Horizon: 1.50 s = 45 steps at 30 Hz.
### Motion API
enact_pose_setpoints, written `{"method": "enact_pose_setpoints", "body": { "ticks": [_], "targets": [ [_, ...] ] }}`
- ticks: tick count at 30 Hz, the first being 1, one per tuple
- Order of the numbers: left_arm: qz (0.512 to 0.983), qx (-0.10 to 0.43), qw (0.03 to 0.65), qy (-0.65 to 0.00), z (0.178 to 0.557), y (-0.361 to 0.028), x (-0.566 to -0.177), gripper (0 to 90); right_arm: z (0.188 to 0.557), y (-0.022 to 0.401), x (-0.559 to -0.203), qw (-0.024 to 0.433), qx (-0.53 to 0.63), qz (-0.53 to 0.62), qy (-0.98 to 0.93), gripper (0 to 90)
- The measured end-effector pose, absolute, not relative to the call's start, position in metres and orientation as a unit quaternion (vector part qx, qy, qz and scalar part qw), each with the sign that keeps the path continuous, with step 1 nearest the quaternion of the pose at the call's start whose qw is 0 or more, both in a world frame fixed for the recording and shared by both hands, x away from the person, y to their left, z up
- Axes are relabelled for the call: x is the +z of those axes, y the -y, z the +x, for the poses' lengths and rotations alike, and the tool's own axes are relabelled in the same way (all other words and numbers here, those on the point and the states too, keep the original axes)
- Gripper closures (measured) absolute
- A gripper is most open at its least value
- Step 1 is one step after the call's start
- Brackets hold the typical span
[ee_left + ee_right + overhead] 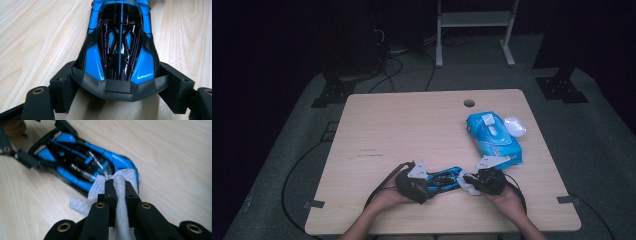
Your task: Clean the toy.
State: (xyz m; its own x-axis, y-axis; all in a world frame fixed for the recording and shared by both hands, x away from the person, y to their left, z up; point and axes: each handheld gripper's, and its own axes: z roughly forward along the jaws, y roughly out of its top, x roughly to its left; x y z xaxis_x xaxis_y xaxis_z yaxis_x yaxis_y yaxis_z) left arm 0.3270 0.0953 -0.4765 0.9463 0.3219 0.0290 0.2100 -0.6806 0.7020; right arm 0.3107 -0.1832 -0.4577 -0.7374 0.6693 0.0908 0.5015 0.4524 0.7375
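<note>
We're mid-wipe: left tongs (119,82) clamp the tail of the glossy blue-and-black toy race car (120,47), which lies at lower centre of the high view on the pale wooden table (402,125), while right tongs (119,192) are pinched shut on a folded white wet wipe (82,203) pressed at the car's nose. Next, we judge, drag the wipe along the bodywork, keeping the left grip firm so the car doesn't skid.

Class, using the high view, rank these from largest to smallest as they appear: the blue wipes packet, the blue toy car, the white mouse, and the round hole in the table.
1. Blue wipes packet
2. Blue toy car, partly hidden by the grippers, so its rank is less sure
3. White mouse
4. Round hole
</note>
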Motion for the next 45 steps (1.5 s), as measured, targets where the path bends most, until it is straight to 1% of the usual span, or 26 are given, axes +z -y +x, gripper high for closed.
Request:
{"method": "enact_pose_setpoints", "body": {
  "ticks": [7, 11, 16, 21, 25, 32, 38, 42, 45],
  "targets": [
    [0.913, 0.074, 0.374, -0.148, 0.327, -0.094, -0.477, 24.2, 0.337, 0.157, -0.453, 0.117, 0.405, 0.349, -0.837, 84.1],
    [0.913, 0.073, 0.373, -0.146, 0.327, -0.095, -0.477, 24.2, 0.344, 0.157, -0.455, 0.109, 0.409, 0.355, -0.834, 84.2],
    [0.913, 0.072, 0.373, -0.146, 0.328, -0.096, -0.477, 24.2, 0.334, 0.176, -0.461, 0.114, 0.398, 0.367, -0.833, 84.1],
    [0.914, 0.073, 0.372, -0.147, 0.327, -0.095, -0.477, 24.2, 0.321, 0.189, -0.462, 0.103, 0.390, 0.371, -0.836, 84.1],
    [0.914, 0.073, 0.372, -0.147, 0.328, -0.095, -0.477, 24.2, 0.318, 0.185, -0.460, 0.102, 0.390, 0.357, -0.843, 84.1],
    [0.913, 0.073, 0.373, -0.147, 0.328, -0.095, -0.477, 24.2, 0.333, 0.183, -0.461, 0.094, 0.404, 0.373, -0.830, 84.1],
    [0.913, 0.073, 0.372, -0.148, 0.328, -0.095, -0.477, 24.2, 0.320, 0.185, -0.462, 0.095, 0.402, 0.368, -0.833, 84.2],
    [0.913, 0.073, 0.372, -0.149, 0.328, -0.095, -0.477, 24.2, 0.316, 0.173, -0.458, 0.082, 0.418, 0.351, -0.834, 84.1],
    [0.913, 0.073, 0.372, -0.150, 0.327, -0.095, -0.477, 24.2, 0.315, 0.163, -0.457, 0.090, 0.418, 0.335, -0.840, 84.1]
  ]
}}
